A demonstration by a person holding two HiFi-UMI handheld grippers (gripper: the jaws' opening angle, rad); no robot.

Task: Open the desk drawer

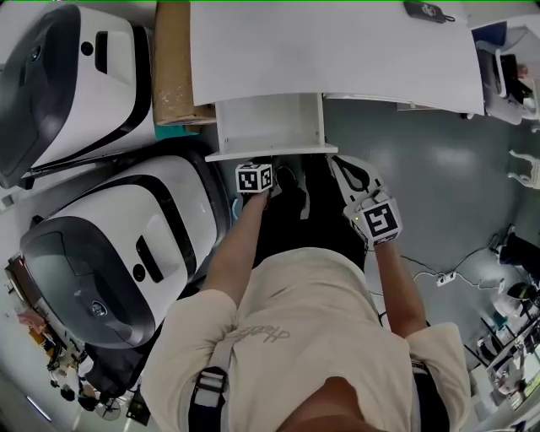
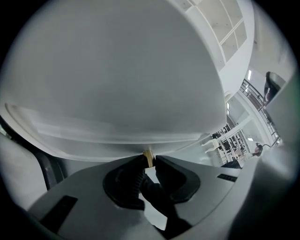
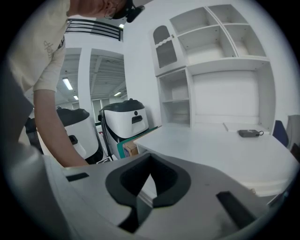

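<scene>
The white drawer (image 1: 270, 125) stands pulled out from under the white desk (image 1: 337, 51). My left gripper (image 1: 255, 179) is at the drawer's front edge (image 1: 270, 153). In the left gripper view its jaws (image 2: 149, 159) are shut on a small tan piece under the drawer's white underside (image 2: 117, 93). Off to the right of the drawer, my right gripper (image 1: 359, 190) hangs in the air, touching nothing. In the right gripper view its jaws (image 3: 149, 174) are shut and empty, and the desk top (image 3: 211, 145) lies beyond them.
Two big white-and-black machines (image 1: 101, 253) (image 1: 67, 76) crowd the left side. A cardboard box (image 1: 173, 63) sits beside the desk. A black device (image 1: 424, 10) lies on the desk's far part. Cables and a power strip (image 1: 445, 277) lie on the floor at right.
</scene>
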